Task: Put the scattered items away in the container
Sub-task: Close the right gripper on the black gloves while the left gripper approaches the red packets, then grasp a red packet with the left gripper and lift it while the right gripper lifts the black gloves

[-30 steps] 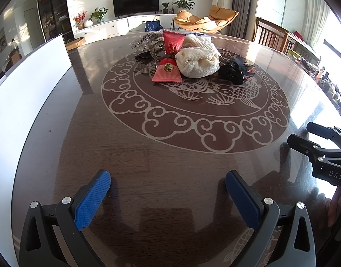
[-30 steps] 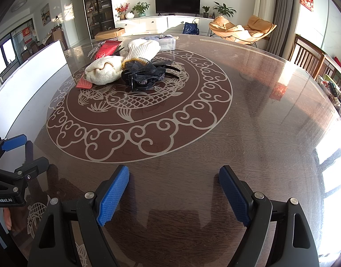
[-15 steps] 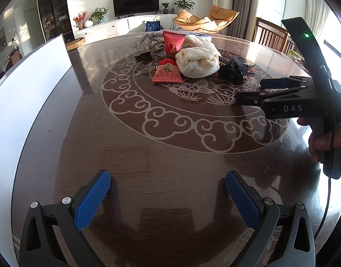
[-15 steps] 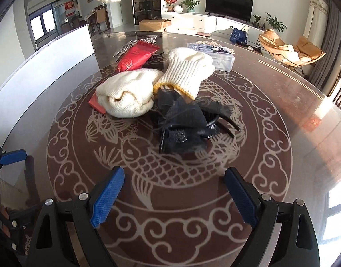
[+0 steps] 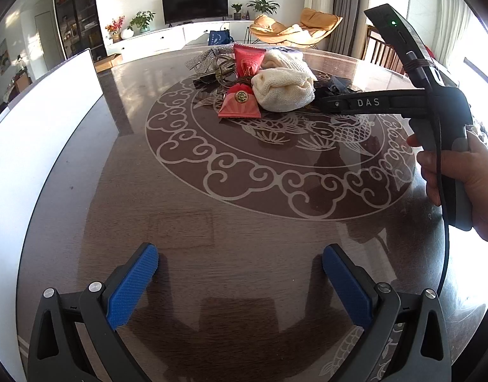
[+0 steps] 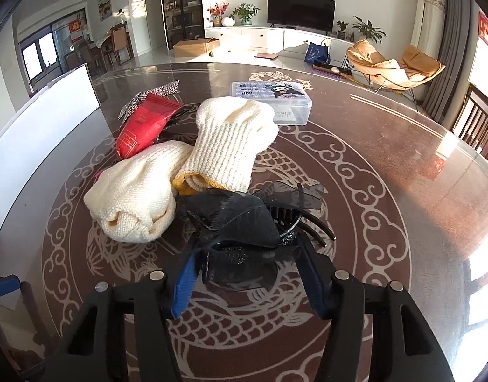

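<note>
Your right tool (image 6: 244, 273) closing around black hair clip (image 6: 244, 226) at pile's near edge, fingers straddling it (grip not firm yet). Left tool (image 5: 240, 283) spread wide, gripping nothing. Clear lidded container (image 6: 271, 102) sitting behind gloves (image 6: 180, 172); nothing stowed yet.

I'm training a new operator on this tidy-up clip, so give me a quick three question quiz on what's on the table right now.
1. True or false: the left gripper holds a glove.
2. Which item sits between the right gripper fingers?
A. red packet
B. black hair clip
C. clear plastic box
3. Fill in: the two cream knit gloves lie directly ___ the hair clip in the right wrist view.

Key: 1 false, its jaws are wide open over bare table. 2 B. 3 behind.
</note>
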